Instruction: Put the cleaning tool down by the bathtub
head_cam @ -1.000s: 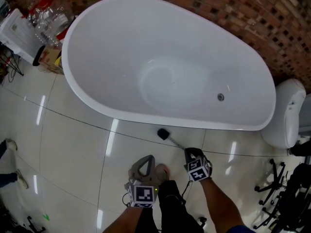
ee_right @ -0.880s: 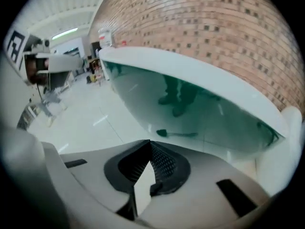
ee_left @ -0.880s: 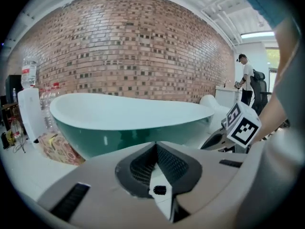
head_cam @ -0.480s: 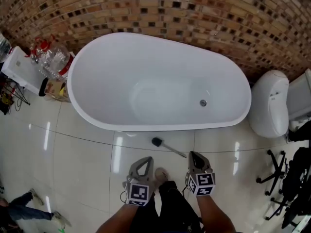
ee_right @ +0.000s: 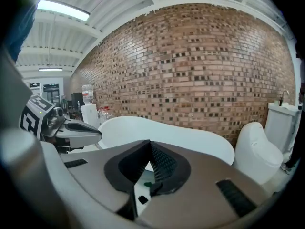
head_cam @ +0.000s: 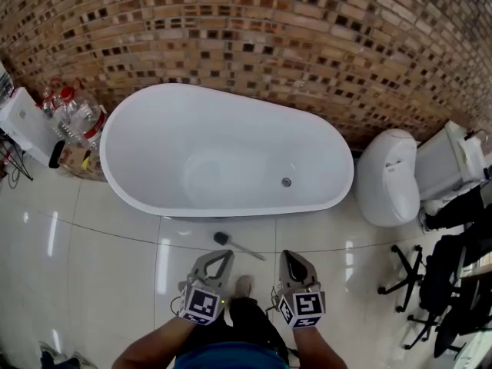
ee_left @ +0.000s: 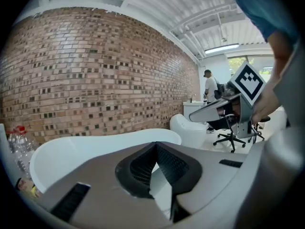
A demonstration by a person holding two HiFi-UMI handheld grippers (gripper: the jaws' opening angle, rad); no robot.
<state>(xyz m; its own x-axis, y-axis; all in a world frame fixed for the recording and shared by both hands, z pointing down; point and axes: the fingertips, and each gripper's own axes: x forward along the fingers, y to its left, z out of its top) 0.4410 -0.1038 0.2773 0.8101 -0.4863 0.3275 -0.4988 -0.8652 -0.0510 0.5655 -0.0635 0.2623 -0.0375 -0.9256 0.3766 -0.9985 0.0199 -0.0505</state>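
Note:
The cleaning tool (head_cam: 234,244), a brush with a black head and a thin grey handle, lies flat on the floor tiles just in front of the white bathtub (head_cam: 231,152). My left gripper (head_cam: 220,257) and right gripper (head_cam: 292,258) hover side by side nearer to me than the brush, both apart from it. The left gripper view shows the left gripper (ee_left: 155,146) with jaws closed to a point and nothing in them, facing the bathtub (ee_left: 86,149). My right gripper (ee_right: 150,143) is likewise shut and empty.
A brick wall (head_cam: 254,44) runs behind the tub. A white toilet (head_cam: 388,177) stands to its right, with black office chairs (head_cam: 419,279) nearer. Plastic bottles (head_cam: 73,110) and a white box (head_cam: 23,125) sit at the tub's left end. A person (ee_left: 209,87) stands far off.
Both grippers have lifted up and away from the floor; the right one has left the brush handle's end. The brush stays on the tiles by the tub. The head view has pulled back.

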